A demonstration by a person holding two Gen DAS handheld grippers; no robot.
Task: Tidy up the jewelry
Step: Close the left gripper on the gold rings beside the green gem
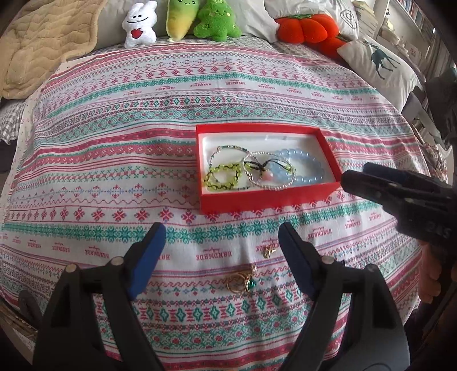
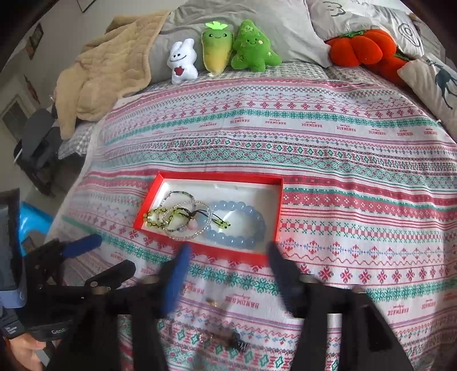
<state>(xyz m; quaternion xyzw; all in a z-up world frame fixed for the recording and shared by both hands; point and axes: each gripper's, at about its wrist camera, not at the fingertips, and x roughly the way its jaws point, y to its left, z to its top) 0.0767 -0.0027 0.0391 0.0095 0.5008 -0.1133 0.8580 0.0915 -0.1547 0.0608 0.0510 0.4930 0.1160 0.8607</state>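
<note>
A red box (image 1: 265, 202) with a white lining holds several bracelets: a blue bead one (image 1: 308, 168), a silver one (image 1: 268, 185), a yellow-green one (image 1: 222, 177). The box also shows in the right wrist view (image 2: 208, 254). On the patterned cloth in front of it lie a small gold piece (image 1: 268, 252) and a gold cluster with a green stone (image 1: 242, 281). My left gripper (image 1: 221, 256) is open and empty, its fingers either side of these loose pieces. My right gripper (image 2: 228, 274) is open and empty just before the box, above blurred loose jewelry (image 2: 225, 341).
Several plush toys (image 1: 182, 20), an orange pumpkin cushion (image 1: 305, 27) and a deer pillow (image 1: 380, 65) line the far edge of the bed. A beige blanket (image 1: 37, 45) lies at the far left. The right gripper's body (image 1: 400, 194) shows beside the box's right corner.
</note>
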